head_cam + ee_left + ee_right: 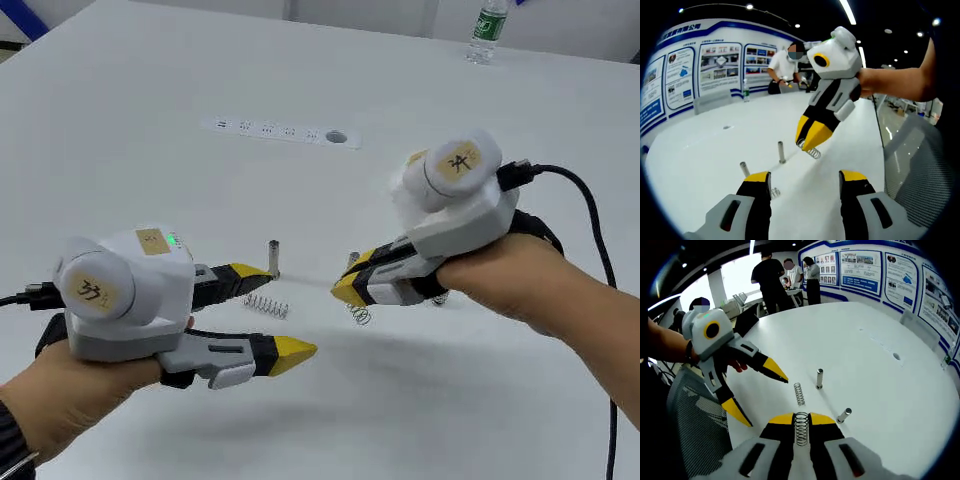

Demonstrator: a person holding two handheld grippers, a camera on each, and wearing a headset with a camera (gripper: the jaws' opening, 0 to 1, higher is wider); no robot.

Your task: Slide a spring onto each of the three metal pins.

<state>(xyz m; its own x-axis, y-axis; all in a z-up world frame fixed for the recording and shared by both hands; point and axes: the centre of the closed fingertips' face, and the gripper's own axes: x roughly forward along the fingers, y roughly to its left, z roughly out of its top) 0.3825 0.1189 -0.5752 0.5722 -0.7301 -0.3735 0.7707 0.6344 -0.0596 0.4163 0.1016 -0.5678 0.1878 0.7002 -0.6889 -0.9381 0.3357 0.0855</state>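
Both silvery metal pins [819, 378] centre-frame stand bare; right hand-held gripper [801, 415] pinches a thin wire spring [801, 430], left hand-held gripper [806, 175] gapes wide.

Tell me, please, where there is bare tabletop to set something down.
Bare: the white tabletop between the white power strip and the clear plastic bottle. Crowded: between the left gripper and right gripper, around the metal pins and loose coil spring.

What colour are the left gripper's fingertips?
Yellow, with black just behind: the fingertips of the left gripper show clearest in the head view.
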